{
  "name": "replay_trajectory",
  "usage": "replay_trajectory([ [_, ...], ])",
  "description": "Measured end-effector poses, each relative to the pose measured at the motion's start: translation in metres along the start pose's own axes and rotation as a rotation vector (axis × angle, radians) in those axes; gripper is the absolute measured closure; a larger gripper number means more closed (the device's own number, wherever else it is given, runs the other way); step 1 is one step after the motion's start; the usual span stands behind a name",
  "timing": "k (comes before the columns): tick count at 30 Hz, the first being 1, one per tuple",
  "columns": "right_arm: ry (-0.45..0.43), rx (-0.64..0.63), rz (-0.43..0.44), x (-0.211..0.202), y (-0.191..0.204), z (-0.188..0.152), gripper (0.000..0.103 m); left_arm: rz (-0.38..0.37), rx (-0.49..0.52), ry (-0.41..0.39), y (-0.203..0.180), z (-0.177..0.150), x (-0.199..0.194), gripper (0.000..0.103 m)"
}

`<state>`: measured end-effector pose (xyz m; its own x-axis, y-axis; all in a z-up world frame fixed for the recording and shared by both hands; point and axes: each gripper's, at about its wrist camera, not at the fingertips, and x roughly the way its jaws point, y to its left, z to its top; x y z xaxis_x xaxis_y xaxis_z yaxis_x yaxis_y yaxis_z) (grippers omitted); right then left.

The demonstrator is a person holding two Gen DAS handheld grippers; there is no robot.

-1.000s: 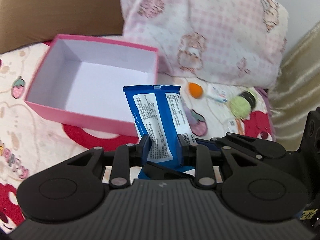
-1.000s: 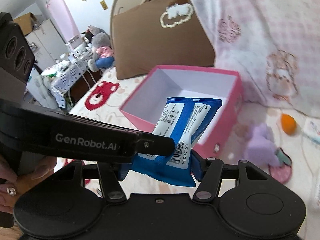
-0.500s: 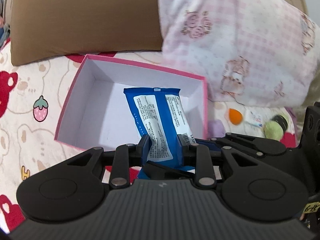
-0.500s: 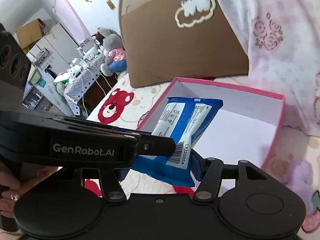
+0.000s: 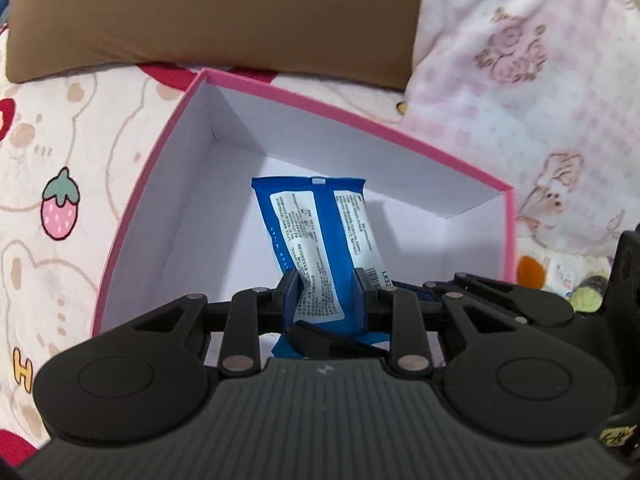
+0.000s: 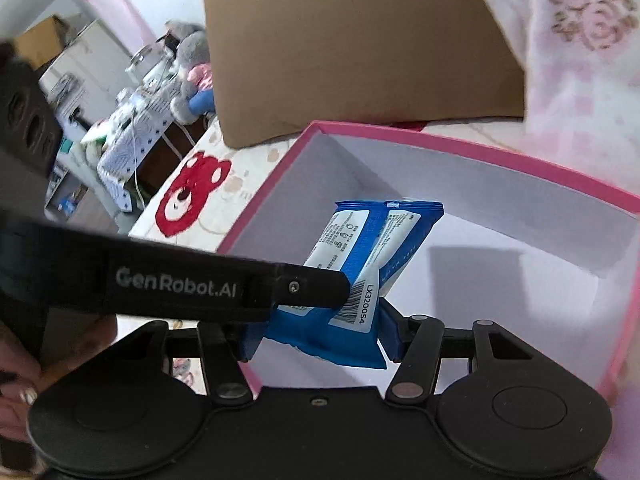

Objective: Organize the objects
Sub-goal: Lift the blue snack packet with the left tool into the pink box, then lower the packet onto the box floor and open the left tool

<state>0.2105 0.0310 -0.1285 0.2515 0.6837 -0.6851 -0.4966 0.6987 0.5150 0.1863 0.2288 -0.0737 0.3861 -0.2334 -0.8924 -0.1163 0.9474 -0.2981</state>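
A blue packet (image 5: 316, 216) with white printed labels hangs upright over the white inside of the pink box (image 5: 360, 120). My left gripper (image 5: 326, 292) is shut on its lower part. In the right wrist view the same blue packet (image 6: 380, 236) sits between the blue pads of my right gripper (image 6: 320, 336). Those jaws are closing and press its bottom end from both sides. The left gripper's black finger (image 6: 312, 288) crosses in from the left and pinches the packet by its barcode. The pink box (image 6: 480, 156) holds nothing else that I can see.
The box lies on a cartoon-print bedsheet (image 5: 60, 208). A brown cushion (image 5: 200, 12) and a pink checked pillow (image 5: 540, 60) stand right behind it. An orange piece (image 5: 530, 272) and a green ball (image 5: 584, 298) lie to the right. A hand (image 6: 16, 380) holds the left gripper.
Both grippers have carried the packet from in front of the box to over its inside and lower. The box now fills much more of both views.
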Motion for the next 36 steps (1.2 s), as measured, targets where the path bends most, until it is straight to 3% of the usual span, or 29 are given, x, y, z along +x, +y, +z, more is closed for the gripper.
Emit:
replay_trajectory([
  [13,0.104,-0.003,-0.073,0.045,-0.018,0.017,0.040,0.015,-0.043,0.013,0.018,0.017,0.048,0.078],
  [17,0.185,-0.025,-0.089,0.062,-0.019,0.020,0.040,0.014,-0.046,0.027,0.025,0.016,0.058,0.079],
  [21,0.207,-0.050,-0.102,0.074,-0.015,0.020,0.040,0.046,-0.003,0.028,0.023,0.011,0.063,0.082],
  [26,0.196,0.035,-0.080,0.082,-0.021,0.020,0.039,0.053,-0.016,0.021,0.031,0.014,0.068,0.086],
  [27,0.203,0.045,-0.073,0.082,-0.022,0.020,0.035,0.060,-0.011,0.017,0.031,0.015,0.069,0.086],
  [30,0.213,-0.010,-0.123,0.082,-0.017,0.018,0.032,0.060,0.002,0.010,0.031,0.016,0.069,0.088],
  [32,0.226,-0.036,-0.132,0.084,-0.014,0.017,0.032,0.067,0.040,0.010,0.026,0.016,0.071,0.096],
  [36,0.201,-0.066,-0.158,0.086,-0.013,0.015,0.058,0.078,0.076,-0.021,0.020,0.015,0.073,0.097],
])
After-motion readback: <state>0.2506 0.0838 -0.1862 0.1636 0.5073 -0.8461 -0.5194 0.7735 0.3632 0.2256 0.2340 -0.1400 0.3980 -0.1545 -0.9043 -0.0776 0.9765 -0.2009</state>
